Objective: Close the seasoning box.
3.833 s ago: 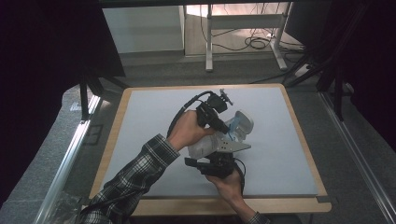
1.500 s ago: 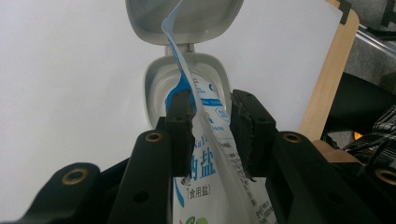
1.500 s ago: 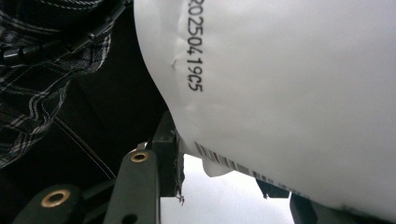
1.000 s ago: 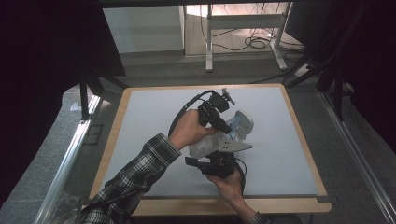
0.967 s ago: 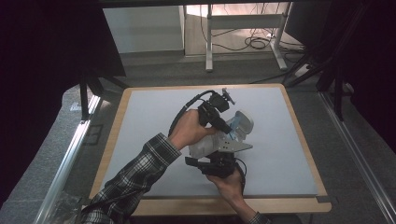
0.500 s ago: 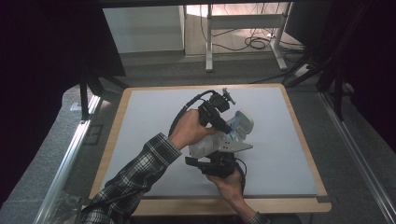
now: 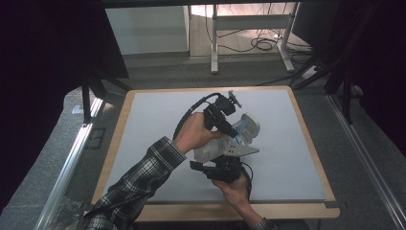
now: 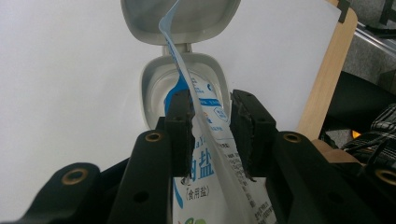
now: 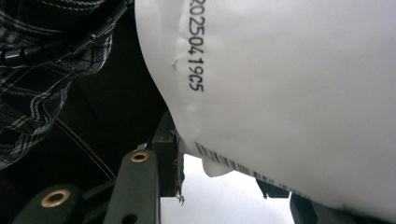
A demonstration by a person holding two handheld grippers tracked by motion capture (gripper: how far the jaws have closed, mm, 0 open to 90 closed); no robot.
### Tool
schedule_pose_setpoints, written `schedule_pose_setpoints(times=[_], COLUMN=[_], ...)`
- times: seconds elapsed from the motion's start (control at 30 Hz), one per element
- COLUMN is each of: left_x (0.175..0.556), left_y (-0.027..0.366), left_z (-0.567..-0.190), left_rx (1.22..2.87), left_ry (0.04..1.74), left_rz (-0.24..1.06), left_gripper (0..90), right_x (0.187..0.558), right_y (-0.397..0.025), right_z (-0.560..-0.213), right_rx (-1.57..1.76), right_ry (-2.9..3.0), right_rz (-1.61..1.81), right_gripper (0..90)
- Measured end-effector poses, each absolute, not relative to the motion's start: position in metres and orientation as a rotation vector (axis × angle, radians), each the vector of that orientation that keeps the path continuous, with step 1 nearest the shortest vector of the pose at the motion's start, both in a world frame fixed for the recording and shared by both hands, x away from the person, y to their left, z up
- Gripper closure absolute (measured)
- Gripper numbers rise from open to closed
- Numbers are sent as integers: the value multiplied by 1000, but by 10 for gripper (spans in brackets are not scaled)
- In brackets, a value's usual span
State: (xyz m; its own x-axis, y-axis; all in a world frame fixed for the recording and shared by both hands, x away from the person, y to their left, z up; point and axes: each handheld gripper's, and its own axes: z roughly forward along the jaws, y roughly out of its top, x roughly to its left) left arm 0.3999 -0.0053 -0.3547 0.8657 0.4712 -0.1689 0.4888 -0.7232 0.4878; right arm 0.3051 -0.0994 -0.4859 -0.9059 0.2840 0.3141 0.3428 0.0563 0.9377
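Observation:
A white salt bag with blue print lies tilted between both grippers at the middle of the white mat. My left gripper is shut on the bag's upper part. The cut top edge runs from there into a white container whose hinged lid stands open. In the high view that container sits just right of the left gripper. My right gripper comes up from below and is shut on the bag's lower end, which carries a printed date code and a barcode.
The mat lies on a wooden board with bare room left and right of the hands. A plaid sleeve crosses the front left. Metal rails run along both table sides, and a desk frame with cables stands behind.

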Motion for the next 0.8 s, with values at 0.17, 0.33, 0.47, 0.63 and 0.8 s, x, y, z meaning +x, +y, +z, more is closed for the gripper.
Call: schedule_pose_setpoints(times=[0.17,0.33,0.47,0.63,0.8], left_x=[400,400,400,400,400], left_y=[-5,-5,-6,-6,-6], left_z=[-355,-355,-356,-356,-356], left_rx=[2506,2508,2506,2507,2506], left_ry=[702,698,699,699,699], left_rz=[-49,-52,-51,-52,-52], left_gripper=[691,692,692,693,694], right_x=[305,305,305,305,305], right_y=[-99,-99,-99,-99,-99], right_z=[-486,-486,-486,-487,-487], right_rx=[-668,-669,-670,-668,-669], right_ry=[-2257,-2257,-2255,-2258,-2256], right_rz=[-2019,-2021,-2019,-2020,-2020], right_gripper=[581,581,581,581,581])
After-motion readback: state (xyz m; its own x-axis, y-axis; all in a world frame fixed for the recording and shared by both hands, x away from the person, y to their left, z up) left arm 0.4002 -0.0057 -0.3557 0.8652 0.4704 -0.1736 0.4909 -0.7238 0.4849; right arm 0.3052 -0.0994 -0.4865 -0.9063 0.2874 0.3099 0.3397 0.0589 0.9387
